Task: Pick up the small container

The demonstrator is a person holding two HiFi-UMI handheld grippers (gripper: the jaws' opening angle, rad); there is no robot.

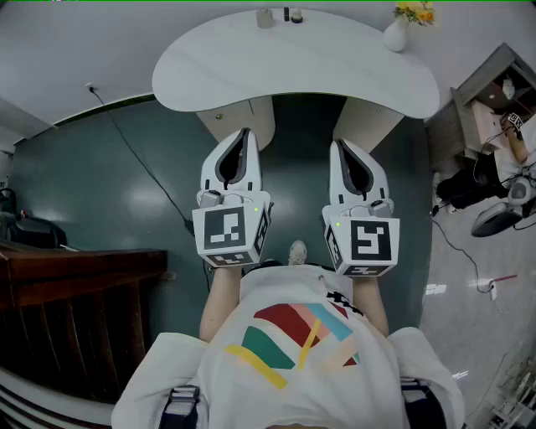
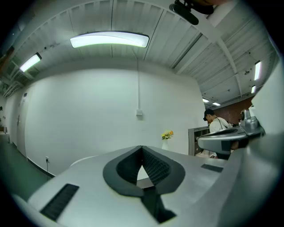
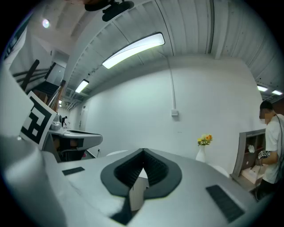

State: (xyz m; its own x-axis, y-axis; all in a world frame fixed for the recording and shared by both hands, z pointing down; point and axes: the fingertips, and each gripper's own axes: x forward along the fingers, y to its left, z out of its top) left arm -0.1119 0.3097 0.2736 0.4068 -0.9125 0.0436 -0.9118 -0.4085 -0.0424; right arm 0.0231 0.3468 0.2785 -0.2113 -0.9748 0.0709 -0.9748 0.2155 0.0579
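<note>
Left gripper (image 1: 245, 134) and right gripper (image 1: 339, 146) pointed level, side by side, each with its jaws pressed together on nothing. The small container (image 1: 265, 18) stood at the far edge of the white table (image 1: 335, 67), well apart from both.

The left gripper (image 1: 243, 134) and right gripper (image 1: 339, 144) have smooth white plastic shells with a soft sheen. Their pads (image 2: 156, 166) are black, matt and finely ribbed, like rubber. The marker cubes (image 1: 230, 235) look matt, printed black on white. The table (image 1: 251, 67) top is smooth, pale and satin. The floor (image 1: 100, 184) is dark green and glossy, catching reflections. The cabinet (image 1: 75, 285) is dark polished wood. The vase (image 1: 395, 35) looks glazed white. The shirt (image 1: 368, 369) is white cloth.
</note>
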